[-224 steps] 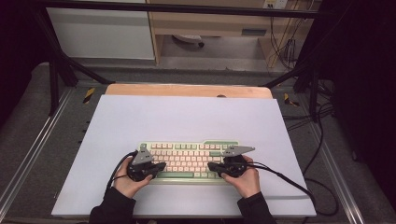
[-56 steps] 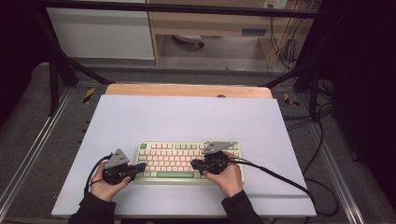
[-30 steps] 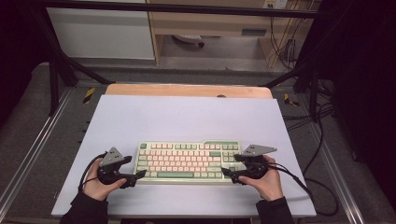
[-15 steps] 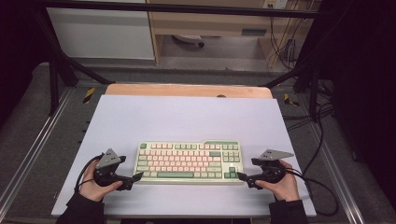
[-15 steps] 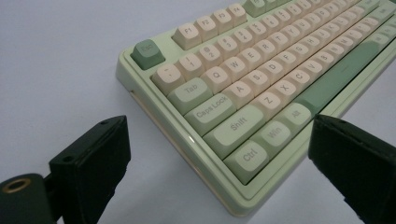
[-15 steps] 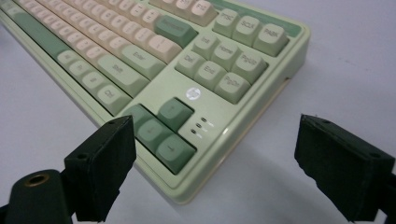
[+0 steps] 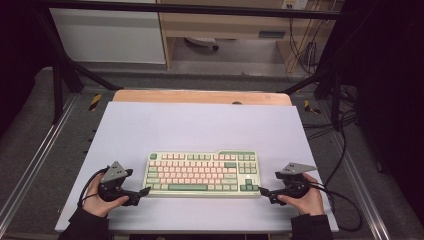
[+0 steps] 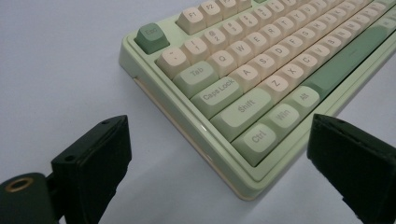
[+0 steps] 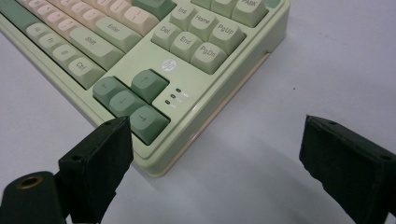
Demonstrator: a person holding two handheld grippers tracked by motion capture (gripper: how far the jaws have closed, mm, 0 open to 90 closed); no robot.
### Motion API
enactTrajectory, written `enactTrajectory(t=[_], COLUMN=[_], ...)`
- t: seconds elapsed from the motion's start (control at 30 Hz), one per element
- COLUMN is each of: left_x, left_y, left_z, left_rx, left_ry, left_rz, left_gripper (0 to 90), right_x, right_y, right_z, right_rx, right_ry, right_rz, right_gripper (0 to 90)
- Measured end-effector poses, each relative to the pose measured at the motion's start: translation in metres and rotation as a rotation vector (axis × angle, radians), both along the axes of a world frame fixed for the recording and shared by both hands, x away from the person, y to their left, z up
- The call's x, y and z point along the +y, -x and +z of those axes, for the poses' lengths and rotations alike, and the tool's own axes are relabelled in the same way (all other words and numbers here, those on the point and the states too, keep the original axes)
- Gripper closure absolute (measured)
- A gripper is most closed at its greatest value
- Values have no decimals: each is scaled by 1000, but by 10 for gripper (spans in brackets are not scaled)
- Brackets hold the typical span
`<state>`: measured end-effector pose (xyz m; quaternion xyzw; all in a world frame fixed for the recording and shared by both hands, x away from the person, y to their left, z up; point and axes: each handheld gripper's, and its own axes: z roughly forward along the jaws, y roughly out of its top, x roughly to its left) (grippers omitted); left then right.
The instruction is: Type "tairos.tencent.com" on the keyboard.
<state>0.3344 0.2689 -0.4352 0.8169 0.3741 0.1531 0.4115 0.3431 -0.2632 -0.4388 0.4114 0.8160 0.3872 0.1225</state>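
High view: a green and cream keyboard (image 7: 201, 173) lies in the lower middle of the frame on a pale mat (image 7: 200, 125). At lower left the left gripper (image 7: 144, 190) points at its near left corner; at lower right the right gripper (image 7: 262, 191) points at its near right corner. Both gripper views show the black jaws spread wide, holding nothing, each corner just ahead between them.
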Motion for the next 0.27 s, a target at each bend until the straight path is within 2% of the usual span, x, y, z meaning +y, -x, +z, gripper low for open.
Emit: enactTrajectory(t=[0.27], left_x=[2], left_y=[-1], left_z=[-1], left_rx=[3], left_ry=[3], left_rz=[7], left_gripper=[64], right_x=[-4], right_y=[1], right_z=[3], right_rx=[-4], right_ry=[-4], right_rz=[-6], right_gripper=[102])
